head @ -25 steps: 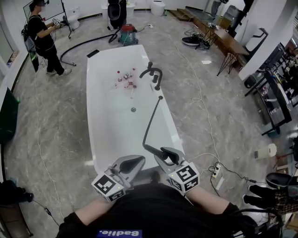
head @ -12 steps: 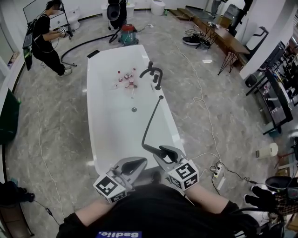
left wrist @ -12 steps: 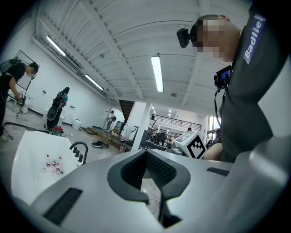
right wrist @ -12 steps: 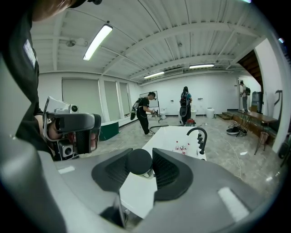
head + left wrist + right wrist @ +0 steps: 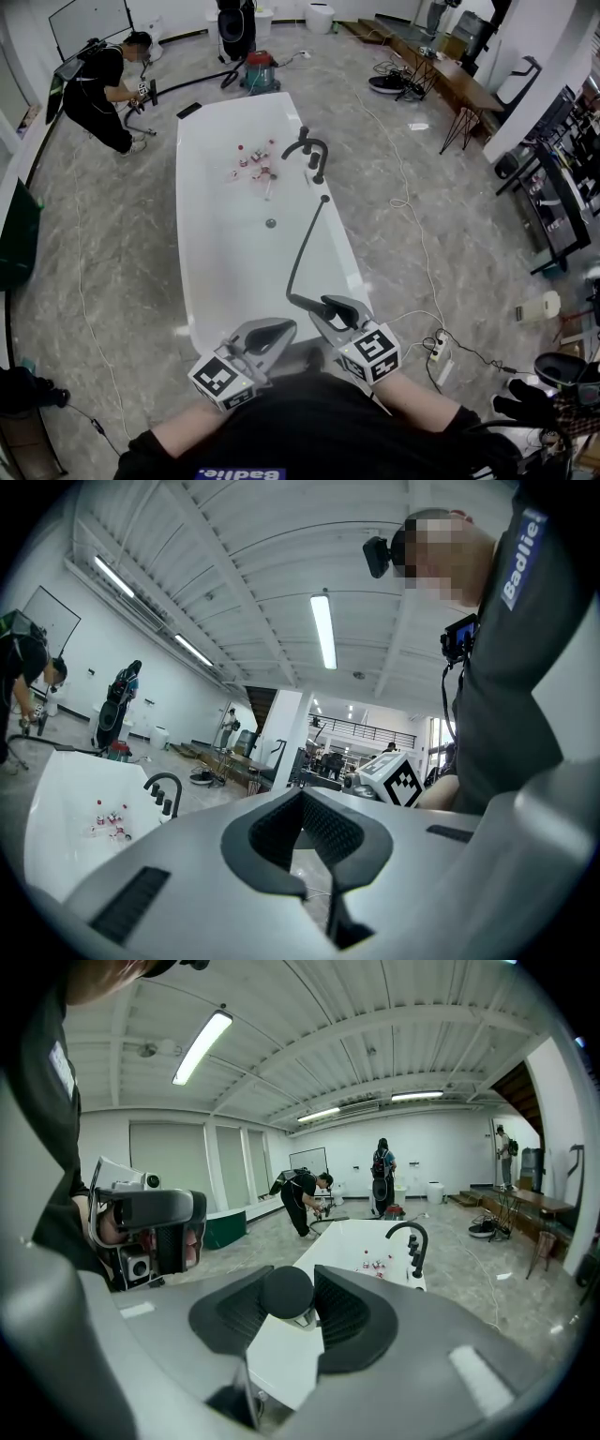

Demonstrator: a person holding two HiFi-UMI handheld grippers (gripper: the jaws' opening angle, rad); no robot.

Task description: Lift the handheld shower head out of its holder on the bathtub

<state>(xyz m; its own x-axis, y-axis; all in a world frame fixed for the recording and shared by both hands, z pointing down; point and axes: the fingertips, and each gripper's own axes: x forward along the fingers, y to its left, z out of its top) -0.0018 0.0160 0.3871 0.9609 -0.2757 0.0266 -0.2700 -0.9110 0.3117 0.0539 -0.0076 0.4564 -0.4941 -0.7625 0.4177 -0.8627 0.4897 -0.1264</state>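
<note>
Fingers of the right gripper (image 5: 286,1281) are clamped on the black shower head (image 5: 287,1296), out of its holder over the near end of the bathtub (image 5: 214,234). Its hose (image 5: 301,242) runs to the rim. The left gripper (image 5: 315,855) is closed and empty. The lift looks done; next comes a steady hold that keeps the hose slack.

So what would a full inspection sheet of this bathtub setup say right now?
Surface: white bathtub on a grey floor.
Job's things: black shower head at the tub's near end, hose running to the rim by the faucet.
Clutter: small bottles inside the tub.
Grippers: right gripper shut on the shower head; left gripper shut, empty.
Cables: white cable and power strip on the floor, right.
Surroundings: person bent over far left; red vacuum beyond the tub.
</note>
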